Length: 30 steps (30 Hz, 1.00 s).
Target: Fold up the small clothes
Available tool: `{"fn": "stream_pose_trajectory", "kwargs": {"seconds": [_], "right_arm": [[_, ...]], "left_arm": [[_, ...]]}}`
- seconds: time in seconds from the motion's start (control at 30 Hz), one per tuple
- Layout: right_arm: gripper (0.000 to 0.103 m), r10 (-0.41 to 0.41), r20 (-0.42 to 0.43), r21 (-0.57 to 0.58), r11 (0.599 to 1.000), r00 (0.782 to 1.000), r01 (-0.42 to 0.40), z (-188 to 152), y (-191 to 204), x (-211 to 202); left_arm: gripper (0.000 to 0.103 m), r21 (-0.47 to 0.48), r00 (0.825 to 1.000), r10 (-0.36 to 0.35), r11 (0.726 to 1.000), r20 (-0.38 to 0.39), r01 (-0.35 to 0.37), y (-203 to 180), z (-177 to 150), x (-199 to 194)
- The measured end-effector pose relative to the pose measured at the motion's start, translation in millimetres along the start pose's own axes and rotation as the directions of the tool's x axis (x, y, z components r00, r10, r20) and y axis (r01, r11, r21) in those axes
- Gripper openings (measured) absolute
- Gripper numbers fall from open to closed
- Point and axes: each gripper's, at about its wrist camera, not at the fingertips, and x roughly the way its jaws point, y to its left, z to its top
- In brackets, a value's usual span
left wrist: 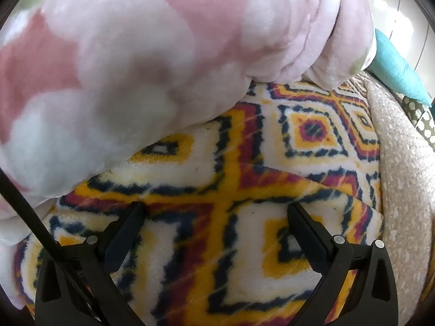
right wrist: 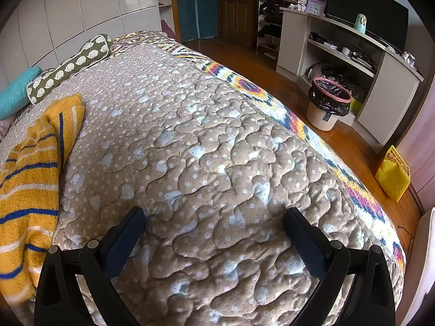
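Yellow striped garment [right wrist: 30, 179] cut off left

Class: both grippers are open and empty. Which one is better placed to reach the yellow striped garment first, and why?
Probably the right gripper: the yellow striped garment lies close to its left on the quilt. The left gripper sees only blankets.

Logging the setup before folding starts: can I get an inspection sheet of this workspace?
Surface: bed under a beige dotted quilted cover, over a yellow, red and navy diamond-patterned fleece blanket.
Job's things: yellow knitted garment with blue and white stripes, crumpled at the cover's left edge.
Clutter: bulky pink and white plush blanket; olive patterned bolster pillow; teal cushion.
Grippers: left claw open, empty; right claw open, empty.
Cables: nothing seen.
Surroundings: wooden floor, bin with black liner, shelving unit.
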Motion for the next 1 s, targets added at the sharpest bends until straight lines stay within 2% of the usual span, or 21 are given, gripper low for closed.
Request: {"fn": "stream_pose_trajectory", "kwargs": {"seconds": [0.03, 0.07, 0.13, 1.0], "right_arm": [[0.103, -0.001, -0.002, -0.001, 1.000, 1.000, 0.001, 0.0, 0.0, 0.0], [0.103, -0.002, -0.003, -0.001, 1.000, 1.000, 0.002, 0.0, 0.1, 0.1], [0.103, -0.002, -0.003, -0.001, 1.000, 1.000, 0.002, 0.1, 0.1, 0.1], [0.103, -0.002, -0.002, -0.001, 1.000, 1.000, 0.002, 0.0, 0.1, 0.1]], "left_arm": [[0.103, -0.002, 1.000, -0.003, 1.000, 0.000, 0.003, 2.9, -0.1, -0.4], [0.103, 0.066, 0.996, 0.092, 0.994, 0.009, -0.092, -3.0, -0.1, -1.3], [0.103, 0.028, 0.999, 0.042, 0.999, -0.007, -0.042, 0.4, 0.2, -0.5], [0.103, 0.034, 0.999, 0.051, 0.998, -0.012, -0.051, 2.3, 0.2, -1.3]]}}
